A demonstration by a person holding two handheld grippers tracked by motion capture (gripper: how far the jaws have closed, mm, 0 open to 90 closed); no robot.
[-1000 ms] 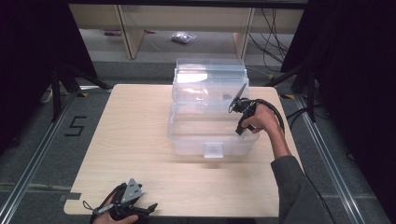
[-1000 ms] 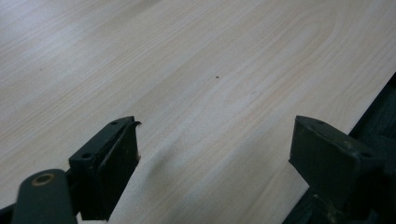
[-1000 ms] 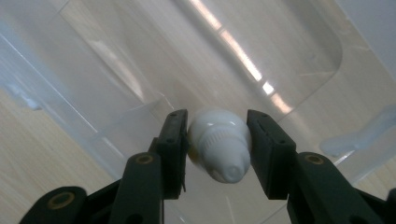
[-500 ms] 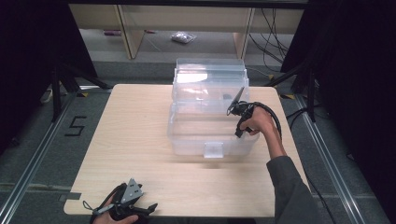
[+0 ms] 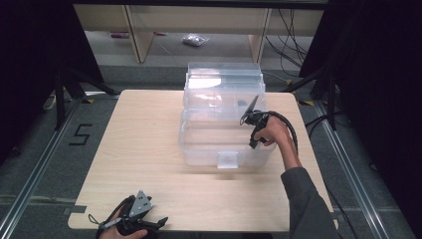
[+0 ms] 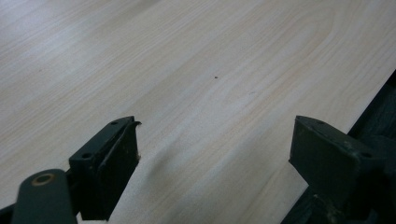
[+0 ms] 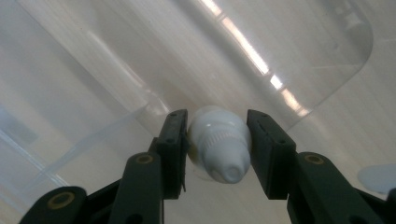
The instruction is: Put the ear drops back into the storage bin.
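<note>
**Holding a white bottle over the clear box**

Gripping a small white bottle (image 7: 219, 147), the right gripper (image 7: 218, 154) has both jaws pressed on its ribbed, rounded cap; the right gripper view shows this, while the high view has the gripper (image 5: 247, 115) over the open clear plastic box (image 5: 224, 144). The left gripper (image 6: 215, 154) rests with jaws spread above bare table (image 6: 196, 70).

- I work in a lab recording bay: black curtains (image 5: 30, 74) hang left and right.
- Metal floor rails (image 5: 35, 169), a taped number (image 5: 79, 134), loose cables (image 5: 293, 35) far right.
</note>
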